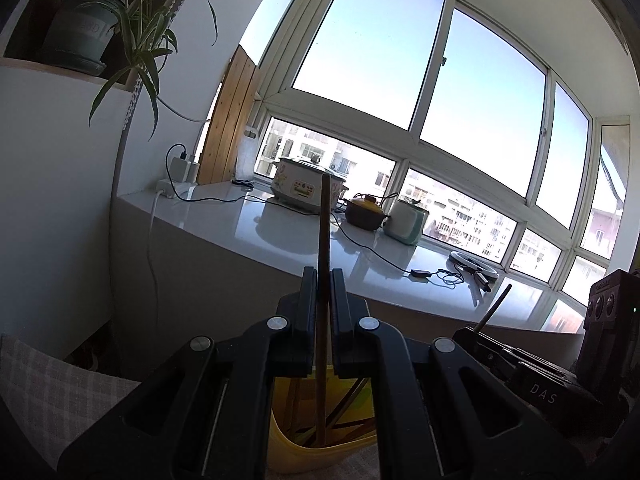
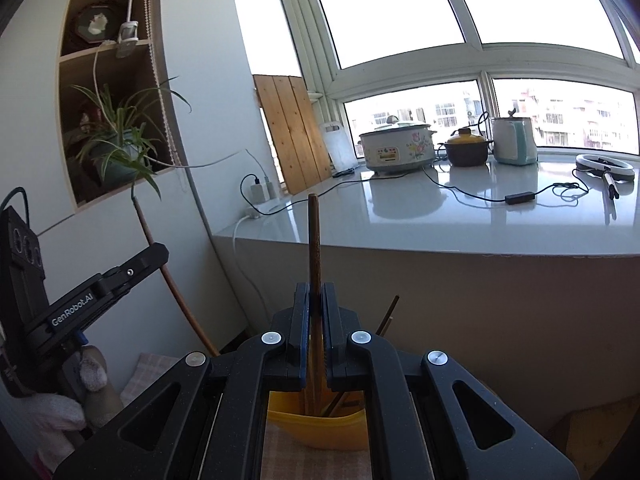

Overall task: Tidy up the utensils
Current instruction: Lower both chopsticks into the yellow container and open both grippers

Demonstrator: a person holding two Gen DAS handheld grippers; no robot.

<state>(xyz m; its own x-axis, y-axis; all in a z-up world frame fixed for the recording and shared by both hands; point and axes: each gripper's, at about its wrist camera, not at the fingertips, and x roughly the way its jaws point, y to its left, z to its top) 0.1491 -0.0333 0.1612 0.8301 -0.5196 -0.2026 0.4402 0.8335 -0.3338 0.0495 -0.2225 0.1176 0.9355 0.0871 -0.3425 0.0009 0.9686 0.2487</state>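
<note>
My left gripper (image 1: pixel 323 280) is shut on a brown wooden chopstick (image 1: pixel 324 232) held upright; its lower end reaches into a yellow utensil holder (image 1: pixel 316 452) below the jaws, which holds several other chopsticks. My right gripper (image 2: pixel 316 294) is shut on another brown chopstick (image 2: pixel 313 236), also upright, with its lower end in the same yellow holder (image 2: pixel 316 428). The left gripper's body (image 2: pixel 92 300) shows at the left of the right wrist view, the right gripper's body (image 1: pixel 560 380) at the right of the left wrist view.
A white windowsill counter (image 2: pixel 440 216) carries a rice cooker (image 2: pixel 396 146), a brown clay pot (image 2: pixel 466 148), a green kettle (image 2: pixel 514 140), a ring light (image 2: pixel 604 166) and cables. A potted plant (image 2: pixel 120 148) sits in a wall shelf. A checked cloth (image 1: pixel 48 384) lies under the holder.
</note>
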